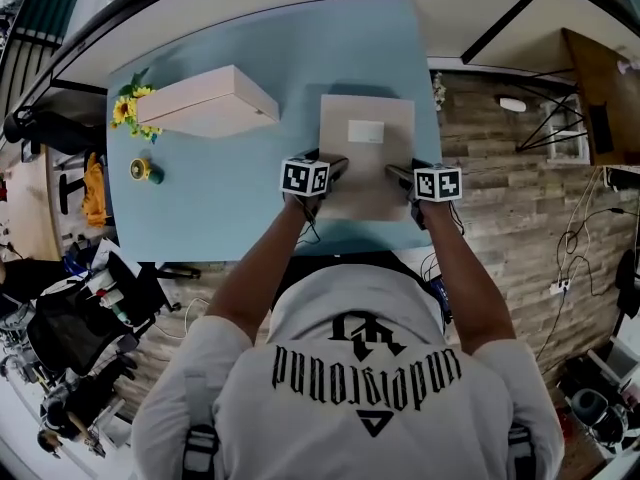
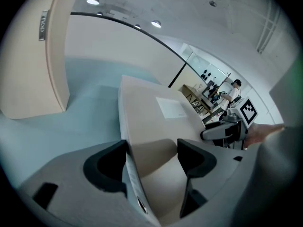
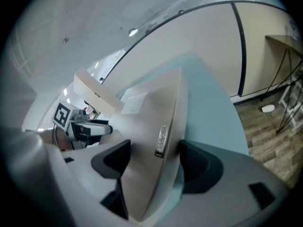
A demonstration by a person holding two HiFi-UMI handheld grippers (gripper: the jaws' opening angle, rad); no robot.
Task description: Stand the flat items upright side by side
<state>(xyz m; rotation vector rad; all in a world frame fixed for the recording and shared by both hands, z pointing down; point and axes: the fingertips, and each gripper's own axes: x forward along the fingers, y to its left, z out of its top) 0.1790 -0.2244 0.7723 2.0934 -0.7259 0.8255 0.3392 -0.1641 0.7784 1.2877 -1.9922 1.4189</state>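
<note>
A flat beige box [image 1: 362, 173] with a white label [image 1: 365, 131] on its top face lies on the near part of a light blue table [image 1: 210, 208], just in front of the person. The left gripper [image 2: 151, 160] reaches in at the box's left side and the right gripper [image 3: 154, 162] at its right side, so the box sits between the two. Each gripper's jaws stand wide apart astride a side edge of the box. On each, the outer pad is at the box's thin side, while the inner pad hangs over the top face with a sliver of shadow under it, so neither looks clamped. A second beige box [image 1: 200, 93] sits well apart at the far left, apparently up on its edge, beside some yellow flowers [image 1: 130, 108].
</note>
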